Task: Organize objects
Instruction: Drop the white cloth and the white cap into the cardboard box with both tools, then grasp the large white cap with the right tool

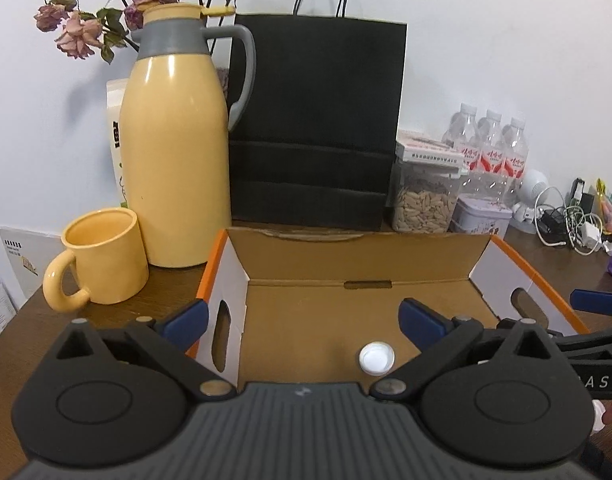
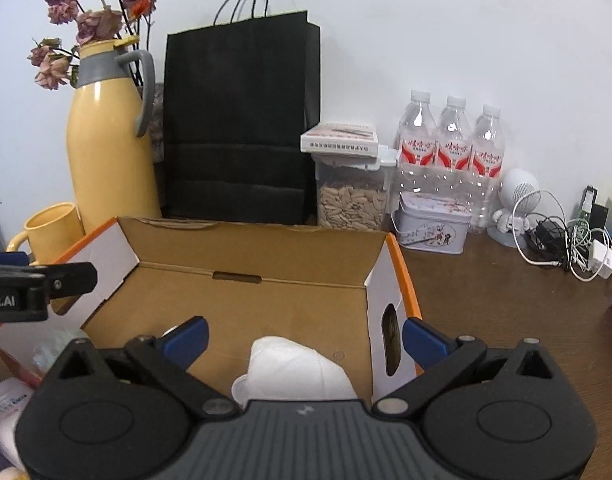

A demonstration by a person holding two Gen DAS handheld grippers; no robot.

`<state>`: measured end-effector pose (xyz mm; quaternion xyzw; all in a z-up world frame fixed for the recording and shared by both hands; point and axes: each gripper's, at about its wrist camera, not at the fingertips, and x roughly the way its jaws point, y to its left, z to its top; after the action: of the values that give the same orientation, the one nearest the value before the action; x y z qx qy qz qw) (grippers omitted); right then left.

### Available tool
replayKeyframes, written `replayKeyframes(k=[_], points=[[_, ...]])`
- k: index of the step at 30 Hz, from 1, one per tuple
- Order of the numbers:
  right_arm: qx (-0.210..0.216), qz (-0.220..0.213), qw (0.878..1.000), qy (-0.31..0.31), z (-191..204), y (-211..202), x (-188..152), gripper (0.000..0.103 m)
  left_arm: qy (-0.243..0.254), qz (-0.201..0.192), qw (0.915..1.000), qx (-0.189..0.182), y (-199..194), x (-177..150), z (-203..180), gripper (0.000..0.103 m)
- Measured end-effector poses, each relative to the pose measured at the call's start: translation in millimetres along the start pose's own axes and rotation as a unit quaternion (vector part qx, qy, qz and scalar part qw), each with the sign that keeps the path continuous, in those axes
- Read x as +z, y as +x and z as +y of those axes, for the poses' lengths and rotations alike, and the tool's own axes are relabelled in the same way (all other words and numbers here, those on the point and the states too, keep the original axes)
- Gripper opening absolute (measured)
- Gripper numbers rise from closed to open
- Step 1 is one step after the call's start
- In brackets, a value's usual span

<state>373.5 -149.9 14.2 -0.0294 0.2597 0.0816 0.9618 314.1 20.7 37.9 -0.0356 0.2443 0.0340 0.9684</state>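
The cardboard box point(image 1: 358, 268) sits open at the middle of the wooden table point(image 2: 506, 300), and by the look of it the sorting is only partly done. In the left wrist view a small white cap point(image 1: 377, 357) lies on the box floor at about 5 o'clock from the box's centre; in the right wrist view a white mask point(image 2: 302, 372) lies inside against the near wall, at 6 o'clock. The left gripper point(image 1: 302, 320) hovers over the box's near left corner with its jaws spread wide and nothing between them. The right gripper point(image 2: 304, 334) hangs over the near right part of the box, likewise spread and empty, the mask just below it. I judge both have nothing in hand at present. At 7 o'clock in the right wrist view a few items lie outside the box, partly hidden, among them a white packet point(image 2: 6, 404); what they are I cannot tell. These seem left to be gathered. The yellow mug point(image 1: 102, 256) and yellow flask point(image 1: 174, 152) stand at 10 o'clock, apart from the box.
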Motion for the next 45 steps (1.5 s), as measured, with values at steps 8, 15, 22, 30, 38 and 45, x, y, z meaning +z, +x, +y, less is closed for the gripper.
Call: replayKeyframes(k=[8,15,22,30,38,45], points=[[0.007,-0.053,0.998,-0.013,4,-42,15,0.103,-0.009,-0.036,0.9993,-0.006,-32,8,2,0.103],[0.001,-0.069,0.997,-0.042,0,-77,11,0.103,-0.002,-0.042,0.9991,-0.001,-59,4,7,0.103],[-0.012,-0.046,0.998,-0.043,-22,-97,-9,0.103,-0.003,-0.029,0.9996,0.005,-79,-6,10,0.103],[-0.036,0.016,0.999,-0.030,-60,-97,-53,0.103,0.008,0.000,0.9999,0.007,-102,-31,11,0.103],[-0.029,0.067,0.997,0.001,-86,-76,-89,0.093,0.008,0.028,0.9995,0.016,-123,-55,17,0.103],[0.005,0.080,0.997,0.020,-86,-53,-94,0.051,0.000,0.048,0.9983,0.032,-132,-70,23,0.103]])
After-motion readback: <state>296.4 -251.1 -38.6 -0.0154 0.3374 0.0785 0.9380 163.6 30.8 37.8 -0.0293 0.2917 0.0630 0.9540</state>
